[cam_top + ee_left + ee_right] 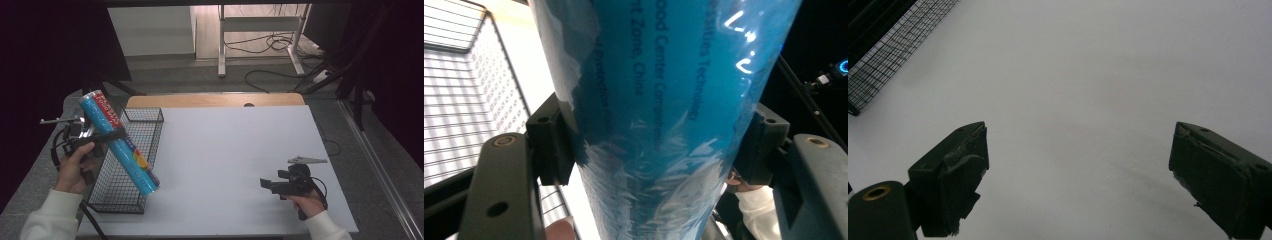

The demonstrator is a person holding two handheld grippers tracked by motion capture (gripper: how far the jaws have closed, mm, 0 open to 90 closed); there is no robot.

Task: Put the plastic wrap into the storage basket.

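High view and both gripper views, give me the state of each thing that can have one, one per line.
Blue tube: lifted, tilted over the basket, lid end up.
Wire basket: upright on the table, nothing seen inside.
Left gripper: shut on the blue tube, pads pressing both its sides.
Right gripper: open, nothing between the jaws, low over the white table.

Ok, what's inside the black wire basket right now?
Black wire basket: its mesh floor looks bare where visible. The blue foil-wrapped tube, clamped in the left gripper, slants above it and hides part of the inside.
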